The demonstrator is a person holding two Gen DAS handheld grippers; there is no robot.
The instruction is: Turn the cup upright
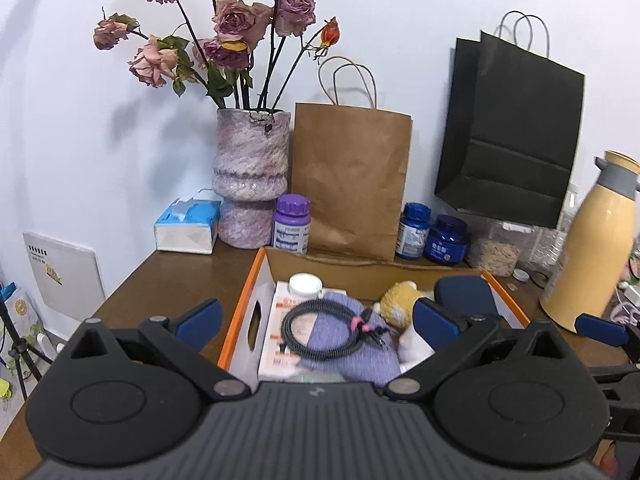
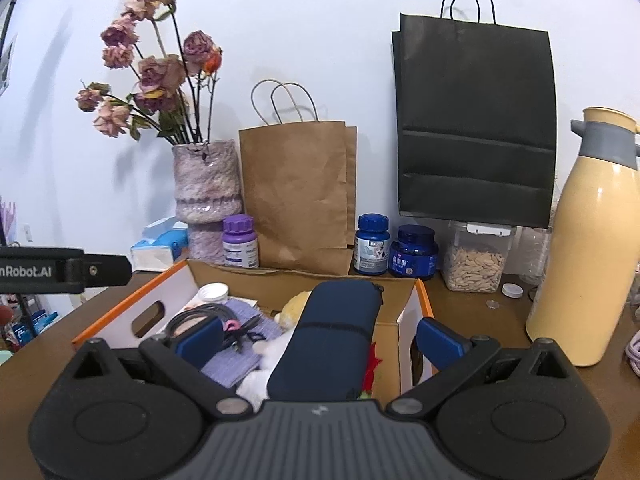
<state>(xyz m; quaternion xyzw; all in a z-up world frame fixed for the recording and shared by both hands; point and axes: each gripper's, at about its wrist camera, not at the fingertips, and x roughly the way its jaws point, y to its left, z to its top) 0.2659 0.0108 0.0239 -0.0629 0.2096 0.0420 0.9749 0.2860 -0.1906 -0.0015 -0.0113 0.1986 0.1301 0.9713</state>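
No cup shows clearly in either view. My left gripper (image 1: 316, 318) is open above the near end of an orange-edged cardboard box (image 1: 244, 292), over a coiled black cable (image 1: 332, 330) on a purple cloth (image 1: 348, 344). My right gripper (image 2: 320, 340) is open over the same box (image 2: 424, 300), its fingers either side of a navy pouch (image 2: 332, 340) without touching it. A blue fingertip (image 1: 600, 330) of the right gripper shows at the right edge of the left wrist view. The left gripper's body (image 2: 64, 270) shows at the left of the right wrist view.
The box also holds a yellow plush toy (image 1: 396, 300) and a white-lidded bottle (image 1: 305, 285). Behind it along the wall stand a vase of dried roses (image 1: 252, 176), a brown paper bag (image 1: 352, 180), a black bag (image 1: 508, 132), pill bottles (image 2: 372, 246) and a seed jar (image 2: 476, 260). A yellow thermos (image 2: 588, 240) stands right.
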